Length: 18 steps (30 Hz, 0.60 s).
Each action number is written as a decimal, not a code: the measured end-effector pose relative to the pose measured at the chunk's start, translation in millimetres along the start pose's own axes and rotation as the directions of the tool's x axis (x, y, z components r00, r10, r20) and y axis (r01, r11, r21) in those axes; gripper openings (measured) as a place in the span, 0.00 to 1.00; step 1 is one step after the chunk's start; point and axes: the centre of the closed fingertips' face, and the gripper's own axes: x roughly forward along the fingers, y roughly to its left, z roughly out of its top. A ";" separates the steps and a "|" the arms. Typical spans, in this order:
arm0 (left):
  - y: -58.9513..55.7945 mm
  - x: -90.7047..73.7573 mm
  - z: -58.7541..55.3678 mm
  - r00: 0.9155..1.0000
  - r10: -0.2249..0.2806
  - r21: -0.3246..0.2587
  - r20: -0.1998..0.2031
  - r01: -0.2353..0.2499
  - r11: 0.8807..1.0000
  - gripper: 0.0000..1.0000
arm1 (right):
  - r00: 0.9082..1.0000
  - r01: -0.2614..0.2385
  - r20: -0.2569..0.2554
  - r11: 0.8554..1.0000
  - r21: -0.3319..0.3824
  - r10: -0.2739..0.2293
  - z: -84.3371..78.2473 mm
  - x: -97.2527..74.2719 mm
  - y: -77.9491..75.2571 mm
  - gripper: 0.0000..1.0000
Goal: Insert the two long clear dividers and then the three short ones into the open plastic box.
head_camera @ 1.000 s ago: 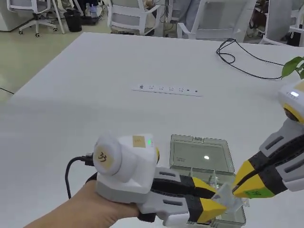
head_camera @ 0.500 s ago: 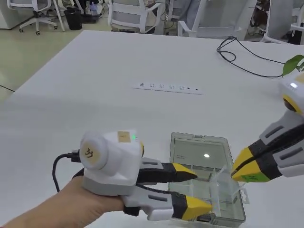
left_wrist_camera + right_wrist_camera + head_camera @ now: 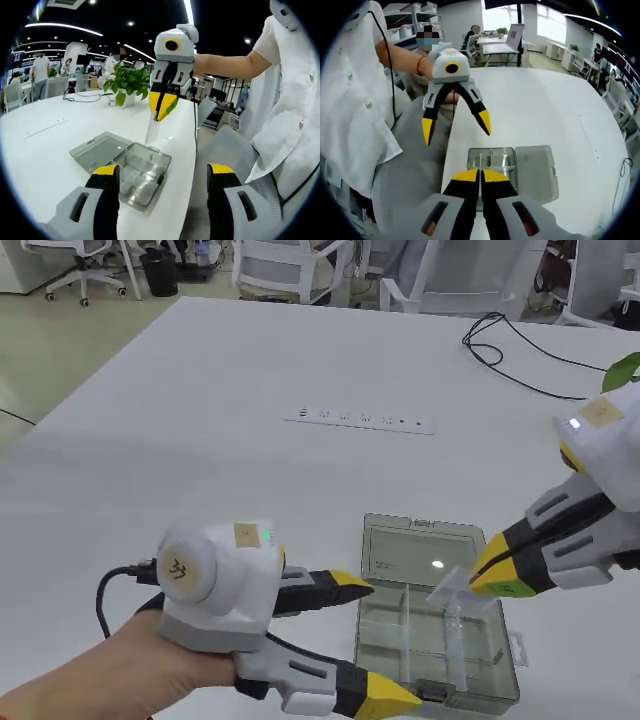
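A smooth, matte white counter (image 3: 200,440) carries a small rectangular box (image 3: 490,680) of clear, glossy plastic. Its flat hinged lid (image 3: 420,550) lies open on the far side and catches a spot of ceiling light. Inside the base, thin clear walls seem to run lengthwise, though their number is hard to tell. The right gripper (image 3: 483,578), white-bodied with black arms and yellow tips, has its jaws pressed together, pinching a thin, flat clear divider (image 3: 450,587). The divider is held in the air above the box's right half, hanging down toward it. The left gripper (image 3: 380,643) is held at the box's left side, above the counter, with its jaws spread wide and holding nothing. The box sits near the counter's near edge, just beside both grippers. Beyond it lies a broad bare stretch of counter, with a slim white power strip (image 3: 360,421) well apart from the box and a looped black cable (image 3: 500,345) by the far edge.
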 end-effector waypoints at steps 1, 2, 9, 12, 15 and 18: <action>0.6 -0.3 -1.1 1.000 0.002 -0.003 -0.002 -0.002 1.000 0.73 | 1.000 0.004 -0.005 1.000 -0.001 -0.004 -1.3 1.5 -1.2 0.03; 1.4 -0.6 -2.3 1.000 0.004 -0.005 -0.002 -0.004 1.000 0.75 | 1.000 0.008 -0.015 1.000 -0.001 -0.008 -3.7 3.6 -3.1 0.03; 8.6 -3.6 -12.2 0.999 0.030 -0.020 -0.019 -0.030 0.999 0.87 | 0.999 0.020 -0.029 1.000 0.016 -0.020 -14.1 16.0 -9.0 0.03; 11.3 -4.6 -15.5 0.999 0.037 -0.021 -0.023 -0.037 0.999 0.92 | 0.999 0.018 -0.035 1.000 0.022 -0.018 -19.6 22.8 -8.6 0.03; 12.8 -5.0 -18.3 0.999 0.042 -0.021 -0.029 -0.043 0.999 0.97 | 0.999 0.018 -0.039 0.999 0.033 -0.017 -25.2 28.7 -9.5 0.03; 12.8 -5.0 -21.2 0.999 0.040 -0.024 -0.035 -0.041 0.999 1.00 | 0.999 0.021 -0.042 0.999 0.043 -0.019 -29.6 32.9 -10.3 0.03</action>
